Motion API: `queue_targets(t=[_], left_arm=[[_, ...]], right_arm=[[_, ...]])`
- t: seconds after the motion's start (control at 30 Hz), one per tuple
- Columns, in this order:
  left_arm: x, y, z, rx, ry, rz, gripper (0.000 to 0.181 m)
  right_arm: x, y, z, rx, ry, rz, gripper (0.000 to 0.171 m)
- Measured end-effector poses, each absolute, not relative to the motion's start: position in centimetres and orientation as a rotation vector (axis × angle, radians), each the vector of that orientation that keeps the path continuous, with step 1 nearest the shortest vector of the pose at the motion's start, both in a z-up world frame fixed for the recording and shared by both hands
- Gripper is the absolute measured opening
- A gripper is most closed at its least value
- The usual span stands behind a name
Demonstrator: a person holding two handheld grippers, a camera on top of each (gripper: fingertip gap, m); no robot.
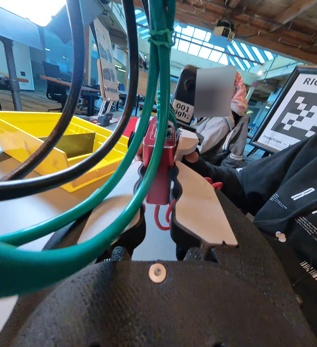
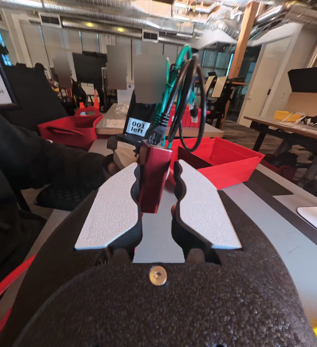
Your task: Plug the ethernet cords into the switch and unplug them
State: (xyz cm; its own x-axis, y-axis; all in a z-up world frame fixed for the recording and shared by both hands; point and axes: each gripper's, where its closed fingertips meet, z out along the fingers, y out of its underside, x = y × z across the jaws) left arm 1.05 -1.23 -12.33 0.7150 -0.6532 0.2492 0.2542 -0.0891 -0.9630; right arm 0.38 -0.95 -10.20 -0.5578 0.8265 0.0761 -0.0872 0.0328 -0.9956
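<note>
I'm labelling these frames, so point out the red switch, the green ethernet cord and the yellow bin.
red switch (image 1: 158,169), left wrist view, front face.
green ethernet cord (image 1: 150,90), left wrist view, hanging strand.
yellow bin (image 1: 46,122), left wrist view, inner wall.

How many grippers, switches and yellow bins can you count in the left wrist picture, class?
Grippers: 2 (left gripper, right gripper)
Switch: 1
Yellow bin: 1
Total: 4
</note>
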Motion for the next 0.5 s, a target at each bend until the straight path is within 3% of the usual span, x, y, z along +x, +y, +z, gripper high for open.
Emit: queue_targets(t=[0.23, 0.5], left_arm=[[-1.9, -1.9, -10.6, -1.355, 0.236, -0.784, 0.026], [-2.6, -1.6, -11.2, -1.351, 0.192, -0.795, 0.026]], right_arm=[[0.6, 0.8, -11.9, -0.914, -1.543, 1.852, 0.036], [-1.1, -2.5, -14.5, -0.948, -1.634, 1.789, 0.021]])
